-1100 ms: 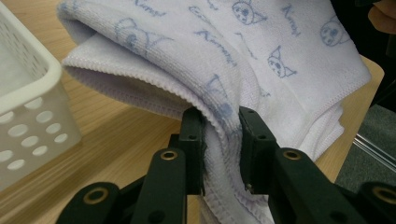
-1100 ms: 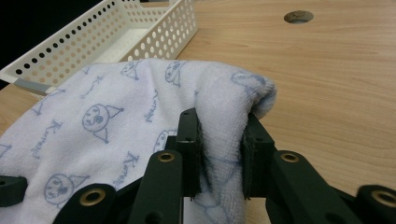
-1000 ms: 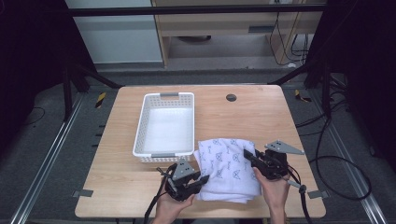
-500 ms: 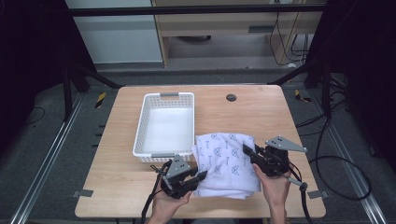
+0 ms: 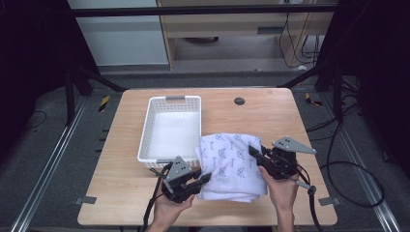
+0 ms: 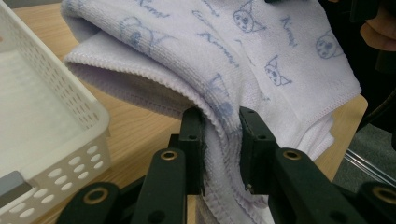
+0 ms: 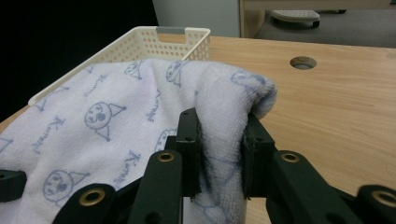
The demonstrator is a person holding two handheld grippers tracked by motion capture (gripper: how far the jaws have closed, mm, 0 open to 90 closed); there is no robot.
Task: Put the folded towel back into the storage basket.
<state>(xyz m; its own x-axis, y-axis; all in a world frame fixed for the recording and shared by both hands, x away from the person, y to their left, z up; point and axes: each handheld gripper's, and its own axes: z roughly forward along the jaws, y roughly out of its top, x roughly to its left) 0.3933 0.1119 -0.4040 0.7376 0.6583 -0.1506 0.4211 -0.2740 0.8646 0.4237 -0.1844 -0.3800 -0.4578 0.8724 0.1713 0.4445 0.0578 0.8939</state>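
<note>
The folded white towel (image 5: 231, 166) with its blue cat print is seen on the near half of the wooden table (image 5: 270, 121), just to the right of the white perforated basket (image 5: 171, 128), with its left edge near the basket's near right corner. It is gripped on both sides: the left gripper (image 5: 196, 181) is closed on several stacked layers at the near left edge, and the right gripper (image 5: 256, 155) is clamped on a thick rolled fold at the right side; in both gripper views the cloth is seen pinched between the two black jaws. The step in hand is judged to be the carrying of the towel into the basket. It would be done well if both grips were kept firm and the two sides raised together and level, so that no layer is let slip and the fold is not pulled open. The bundle should be lifted clear of the basket's rim, centred over the empty floor, lowered, and only then released.
</note>
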